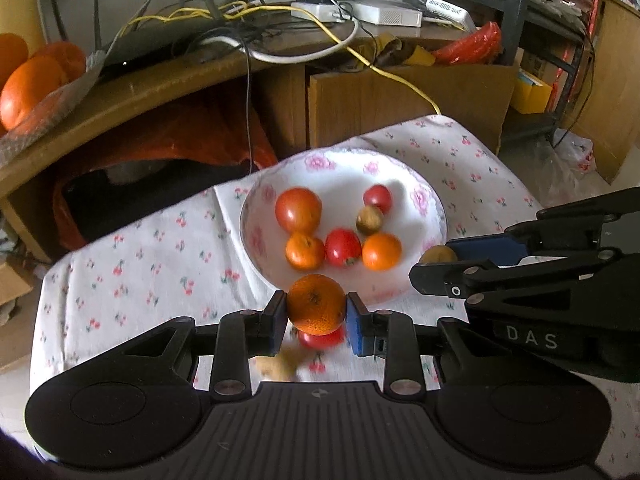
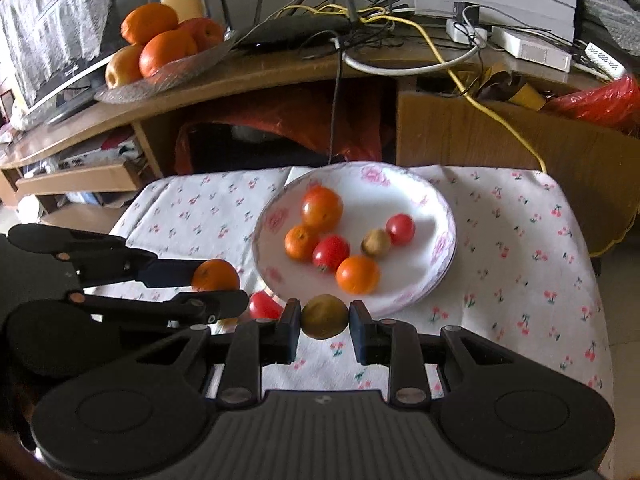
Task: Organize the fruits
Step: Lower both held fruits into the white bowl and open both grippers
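A white floral bowl on the cherry-print cloth holds several fruits: tomatoes, small oranges and a brown kiwi. My left gripper is shut on a small orange, held just before the bowl's near rim; the orange also shows in the right wrist view. My right gripper is shut on a brown kiwi, also near the rim; the kiwi shows in the left wrist view. A red tomato and a blurred tan fruit lie on the cloth below the left gripper.
A wooden desk behind the table carries cables, a router, white boxes and a tray of large oranges. A red bag lies at right. The cloth-covered table has bare cloth at left and right of the bowl.
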`<act>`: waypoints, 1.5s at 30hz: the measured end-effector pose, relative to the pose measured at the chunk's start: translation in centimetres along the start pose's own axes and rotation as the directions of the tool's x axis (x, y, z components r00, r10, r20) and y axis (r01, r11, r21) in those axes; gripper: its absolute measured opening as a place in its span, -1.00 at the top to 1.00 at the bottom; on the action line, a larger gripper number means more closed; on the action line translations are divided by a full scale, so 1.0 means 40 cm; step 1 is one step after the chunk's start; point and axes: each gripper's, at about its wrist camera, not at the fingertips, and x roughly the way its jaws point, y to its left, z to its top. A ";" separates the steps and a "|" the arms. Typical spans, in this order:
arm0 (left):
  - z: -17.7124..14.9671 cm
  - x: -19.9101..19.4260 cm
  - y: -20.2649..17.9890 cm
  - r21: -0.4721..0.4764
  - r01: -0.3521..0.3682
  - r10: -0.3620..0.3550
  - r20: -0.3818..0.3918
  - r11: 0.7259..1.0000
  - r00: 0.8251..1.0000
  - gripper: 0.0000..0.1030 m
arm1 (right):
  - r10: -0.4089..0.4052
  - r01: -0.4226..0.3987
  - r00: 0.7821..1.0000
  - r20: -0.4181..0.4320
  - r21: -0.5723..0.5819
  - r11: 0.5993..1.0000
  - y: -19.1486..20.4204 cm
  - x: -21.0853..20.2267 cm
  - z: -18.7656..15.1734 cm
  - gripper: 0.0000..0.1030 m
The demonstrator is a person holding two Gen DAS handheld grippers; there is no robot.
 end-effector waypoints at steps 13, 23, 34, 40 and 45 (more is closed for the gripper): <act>0.089 0.098 0.001 0.012 -0.007 0.007 0.004 1.000 1.000 0.28 | -0.017 0.017 1.000 0.000 0.099 0.995 -0.098 0.075 0.074 0.14; 0.097 0.128 0.029 -0.016 -0.006 0.005 -0.012 1.000 1.000 0.28 | -0.009 0.011 1.000 -0.011 0.121 0.993 -0.105 0.128 0.087 0.14; 0.097 0.147 0.030 -0.029 -0.010 0.009 -0.024 1.000 1.000 0.24 | 0.001 0.005 0.999 -0.038 0.176 0.984 -0.125 0.153 0.084 0.12; 0.097 0.150 0.033 -0.038 -0.015 0.014 -0.023 0.999 1.000 0.14 | -0.009 0.015 0.999 -0.035 0.177 0.984 -0.125 0.156 0.081 0.12; 0.096 0.146 0.037 -0.042 -0.028 0.028 -0.022 0.999 0.999 -0.06 | -0.021 0.026 0.999 -0.031 0.178 0.984 -0.126 0.153 0.081 0.12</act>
